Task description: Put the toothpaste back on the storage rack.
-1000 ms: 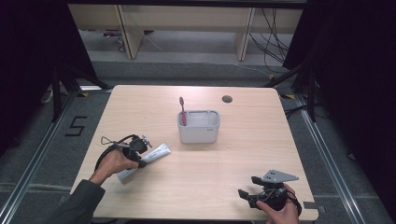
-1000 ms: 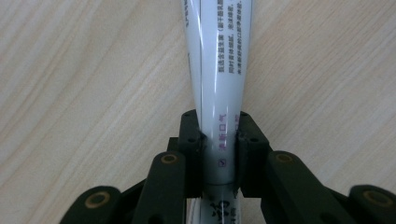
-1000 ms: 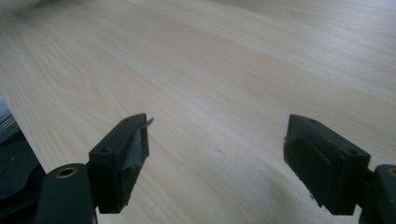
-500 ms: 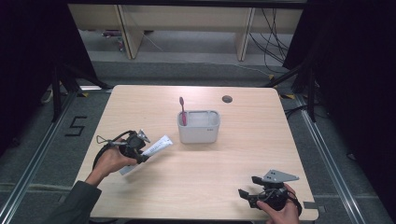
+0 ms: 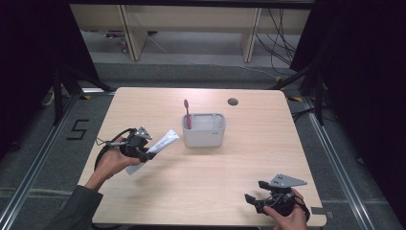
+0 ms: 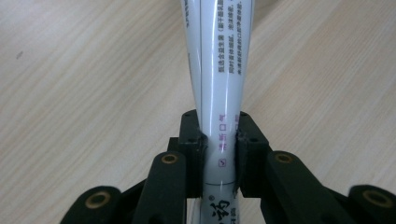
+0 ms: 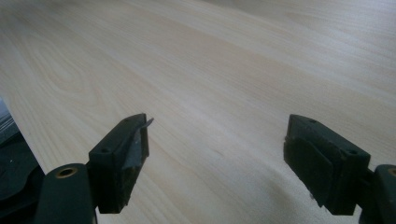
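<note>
Two hand-held grippers were under my watch: the left hand-held gripper (image 5: 143, 152) had its jaws clamped on the white toothpaste tube (image 5: 160, 143), held tilted above the surface (image 5: 249, 158), just left of the grey holder (image 5: 205, 130) with its pink toothbrush (image 5: 187, 113). The right hand-held gripper (image 7: 215, 154) sat low, jaws wide apart, gripping nothing

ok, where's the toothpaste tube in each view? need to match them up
High view: the toothpaste tube sits left of centre, slanting up toward the grey holder, clamped in the left gripper.
Left gripper view: the tube runs up the middle, pinched between the two black jaws.
Right gripper view: the tube is not in it; open jaws over bare wood.
Shared landmark: the pale wooden table, under everything in all three views.
</note>
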Available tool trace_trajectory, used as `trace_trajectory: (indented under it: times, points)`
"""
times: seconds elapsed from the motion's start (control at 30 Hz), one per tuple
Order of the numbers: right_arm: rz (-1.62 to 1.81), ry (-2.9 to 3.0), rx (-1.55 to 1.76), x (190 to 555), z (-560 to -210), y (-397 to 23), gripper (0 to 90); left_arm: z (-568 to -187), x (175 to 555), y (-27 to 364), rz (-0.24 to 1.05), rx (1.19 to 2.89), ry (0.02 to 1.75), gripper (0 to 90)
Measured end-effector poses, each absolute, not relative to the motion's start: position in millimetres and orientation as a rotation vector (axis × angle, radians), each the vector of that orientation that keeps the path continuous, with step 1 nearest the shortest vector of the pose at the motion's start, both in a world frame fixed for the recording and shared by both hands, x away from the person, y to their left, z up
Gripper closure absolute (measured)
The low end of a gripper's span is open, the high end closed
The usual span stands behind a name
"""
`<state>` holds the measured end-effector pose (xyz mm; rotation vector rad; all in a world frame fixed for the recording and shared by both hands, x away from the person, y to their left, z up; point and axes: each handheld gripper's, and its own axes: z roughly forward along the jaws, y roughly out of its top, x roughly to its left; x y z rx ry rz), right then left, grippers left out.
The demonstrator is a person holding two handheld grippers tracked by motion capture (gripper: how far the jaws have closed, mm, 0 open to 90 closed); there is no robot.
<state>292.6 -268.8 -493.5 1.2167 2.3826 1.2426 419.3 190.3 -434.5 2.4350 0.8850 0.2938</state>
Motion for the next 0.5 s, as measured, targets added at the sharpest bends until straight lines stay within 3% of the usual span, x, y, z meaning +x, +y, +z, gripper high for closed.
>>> trace_trajectory:
  times: [0.5]
  points:
    - [1.245, 2.382, 1.216, 292, -493, -269, 23.2, -412, 425, 192, 0.349, 2.268, 0.906, 75.4]
